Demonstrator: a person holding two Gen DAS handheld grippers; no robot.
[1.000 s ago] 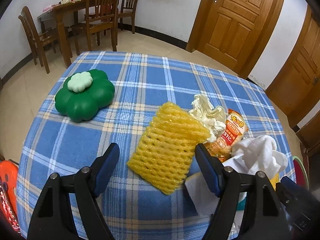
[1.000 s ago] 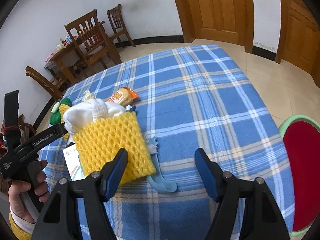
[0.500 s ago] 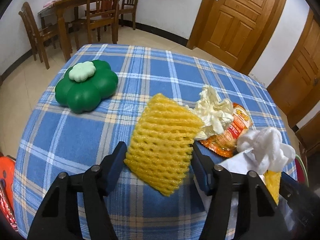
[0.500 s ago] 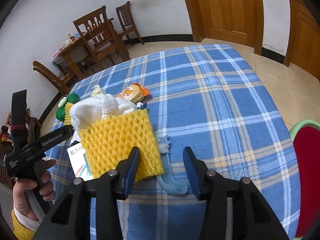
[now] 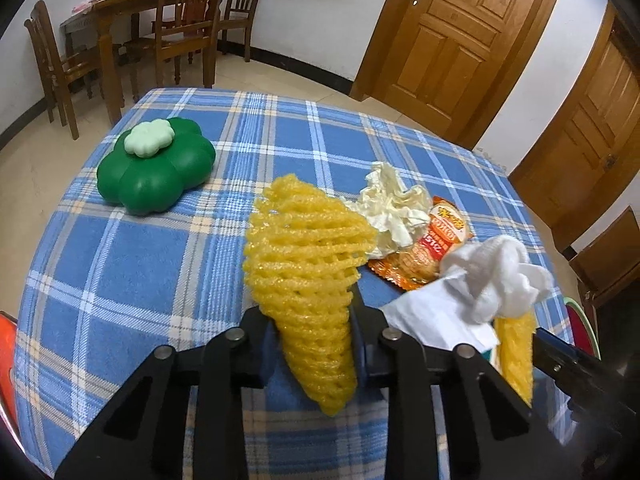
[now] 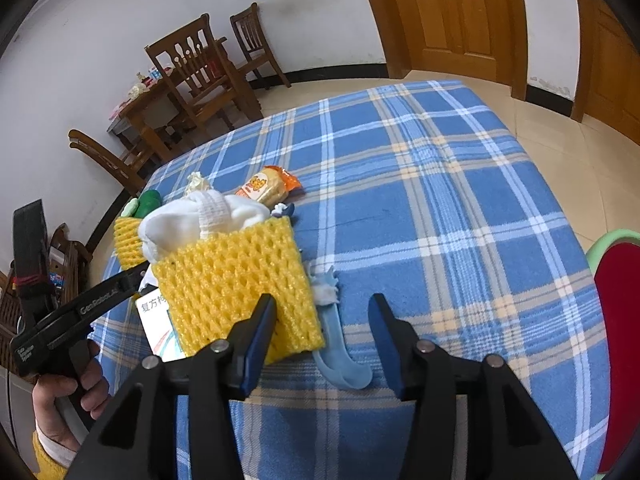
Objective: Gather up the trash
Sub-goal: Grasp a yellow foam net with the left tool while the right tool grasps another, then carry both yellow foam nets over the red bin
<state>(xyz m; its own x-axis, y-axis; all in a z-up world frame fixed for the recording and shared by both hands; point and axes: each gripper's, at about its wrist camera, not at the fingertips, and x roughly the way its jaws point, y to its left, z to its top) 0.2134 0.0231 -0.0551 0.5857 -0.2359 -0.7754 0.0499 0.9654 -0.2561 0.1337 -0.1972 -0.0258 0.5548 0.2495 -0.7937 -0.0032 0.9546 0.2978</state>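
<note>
My left gripper (image 5: 314,332) is closing, its pads pressing a yellow foam net (image 5: 304,248) into a cone above the blue plaid tablecloth (image 5: 120,264). Behind the net lie crumpled cream paper (image 5: 392,208) and an orange snack wrapper (image 5: 432,248). My right gripper (image 6: 322,308) is opening; a pale blue strip (image 6: 340,360) lies on the cloth between its jaws, untouched. Its left finger overlaps a second yellow foam net (image 6: 236,284), which has a white cloth (image 6: 200,216) bunched on top and a white printed card (image 6: 154,320) beside it.
A green flower-shaped container (image 5: 156,168) sits at the table's far left. A red stool (image 6: 616,320) stands off the right edge. A hand (image 6: 60,392) holds the left gripper's handle. Wooden chairs (image 5: 188,32) and doors (image 5: 452,28) stand beyond the table.
The left jaws came together on the yellow net and squeezed it from a flat sheet into a cone. The right jaws narrowed, then widened a little beside the second net.
</note>
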